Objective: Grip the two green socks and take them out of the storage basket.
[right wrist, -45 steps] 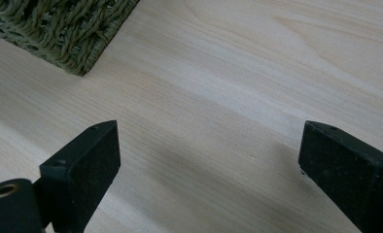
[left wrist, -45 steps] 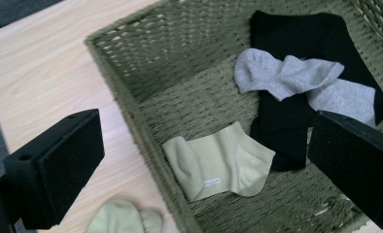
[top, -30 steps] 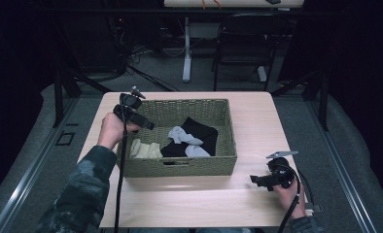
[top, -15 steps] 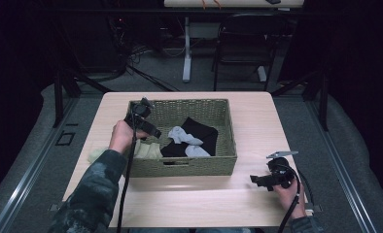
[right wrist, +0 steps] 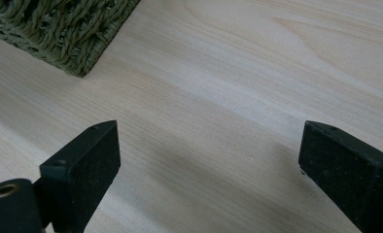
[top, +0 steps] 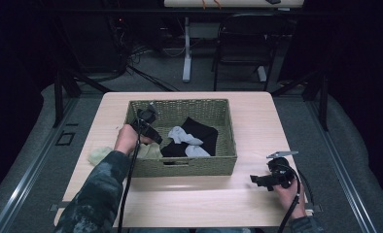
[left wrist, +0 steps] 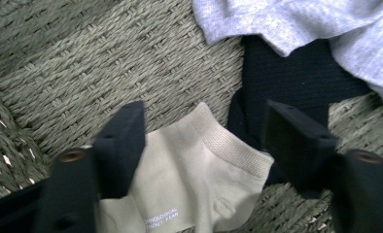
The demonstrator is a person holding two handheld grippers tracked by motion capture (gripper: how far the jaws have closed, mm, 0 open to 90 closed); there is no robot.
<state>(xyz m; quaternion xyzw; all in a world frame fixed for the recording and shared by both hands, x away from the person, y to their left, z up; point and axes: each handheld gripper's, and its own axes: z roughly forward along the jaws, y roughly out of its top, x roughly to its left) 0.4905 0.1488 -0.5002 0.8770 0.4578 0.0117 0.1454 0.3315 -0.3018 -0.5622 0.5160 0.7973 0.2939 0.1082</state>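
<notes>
Closing around beige ankle sock (left wrist: 189, 179) in wicker basket's (top: 184, 165) left end, left claw (left wrist: 204, 141) not yet pinching; black sock (left wrist: 296, 82) just beside. Right claw (right wrist: 209, 170) agape over worktop (right wrist: 257, 63), right of basket.

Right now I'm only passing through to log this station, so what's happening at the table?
A person is working socks in a woven basket. The left gripper is down inside it, jaws just closing around a beige sock but not yet pressing it. A black sock and a grey sock lie beside. The right gripper is open over the bare table.
</notes>
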